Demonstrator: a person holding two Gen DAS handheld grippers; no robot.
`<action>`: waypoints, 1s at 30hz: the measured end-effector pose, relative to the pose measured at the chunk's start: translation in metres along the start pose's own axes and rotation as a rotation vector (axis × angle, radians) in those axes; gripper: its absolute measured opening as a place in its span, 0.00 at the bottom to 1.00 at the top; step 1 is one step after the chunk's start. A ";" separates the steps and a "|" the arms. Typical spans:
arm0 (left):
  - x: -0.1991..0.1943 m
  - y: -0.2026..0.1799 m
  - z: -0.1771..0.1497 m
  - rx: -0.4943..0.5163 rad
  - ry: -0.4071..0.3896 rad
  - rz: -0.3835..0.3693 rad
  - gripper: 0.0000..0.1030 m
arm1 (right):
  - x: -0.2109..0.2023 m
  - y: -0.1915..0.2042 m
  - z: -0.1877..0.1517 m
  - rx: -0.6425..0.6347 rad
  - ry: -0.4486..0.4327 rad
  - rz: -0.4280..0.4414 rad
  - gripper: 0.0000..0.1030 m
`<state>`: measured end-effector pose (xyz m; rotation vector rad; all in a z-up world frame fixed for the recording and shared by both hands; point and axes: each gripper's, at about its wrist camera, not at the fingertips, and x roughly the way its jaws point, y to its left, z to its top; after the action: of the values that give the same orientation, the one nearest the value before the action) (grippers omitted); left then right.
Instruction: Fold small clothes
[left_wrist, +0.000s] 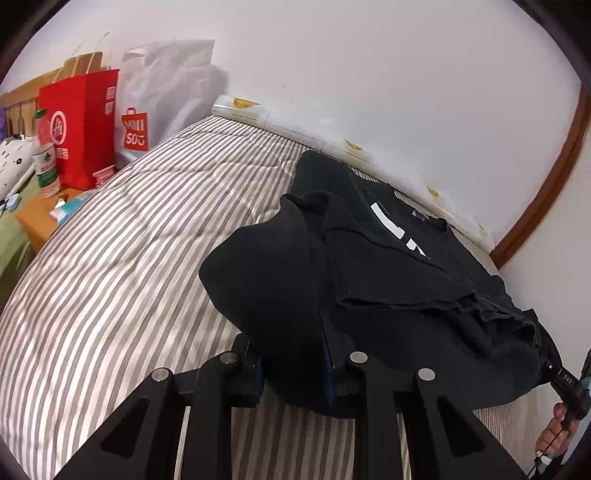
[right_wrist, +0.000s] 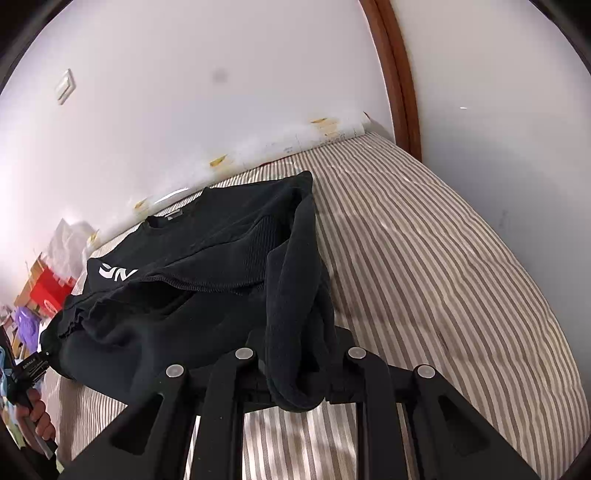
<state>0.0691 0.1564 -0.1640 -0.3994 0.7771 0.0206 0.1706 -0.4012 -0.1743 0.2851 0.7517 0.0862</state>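
Surface: striped bedcover (left_wrist: 110, 266) under everything, white wall (left_wrist: 369, 74) along its far edge; I take the black sweatshirt (left_wrist: 369, 266) as my landmark for all places.
Sweatshirt: it lies on the bedcover close to the wall, collar (right_wrist: 162, 221) toward the wall, white lettering (right_wrist: 116, 273) facing up, near hem lifted off the cover.
Left gripper: my left gripper (left_wrist: 295, 373) is clamped on a thick bunch of the sweatshirt's near left corner, cloth bulging over both fingers.
Right gripper: my right gripper (right_wrist: 299, 384) is closed on a rolled wad of the sweatshirt's near right edge, which hangs down between the fingers.
Step in hand, as I judge it: carry the near hem over toward the collar to make 1 cross fold.
How I would do it well: keep both hands level with each other so the hem stays straight, hold light tension between the 2 grips, and lay the hem down flat on the sweatshirt's chest before letting go.
Risk: the right wad looks twisted; I would expect a crooked fold unless it is shaken flat.
Clutter: red bag (left_wrist: 79, 125) and white bag (left_wrist: 162, 92) stand well apart from the sweatshirt, off its left side.
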 end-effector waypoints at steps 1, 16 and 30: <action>-0.005 0.002 -0.004 -0.002 -0.001 -0.003 0.22 | -0.004 -0.002 -0.004 -0.002 0.004 0.000 0.17; -0.024 0.011 -0.025 0.016 0.034 0.029 0.43 | -0.048 -0.008 -0.035 -0.088 -0.022 -0.128 0.31; -0.060 0.010 -0.007 0.063 -0.128 0.035 0.65 | -0.058 0.066 -0.026 -0.275 -0.097 -0.070 0.40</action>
<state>0.0202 0.1710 -0.1306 -0.3216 0.6568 0.0537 0.1118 -0.3424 -0.1353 0.0010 0.6438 0.1078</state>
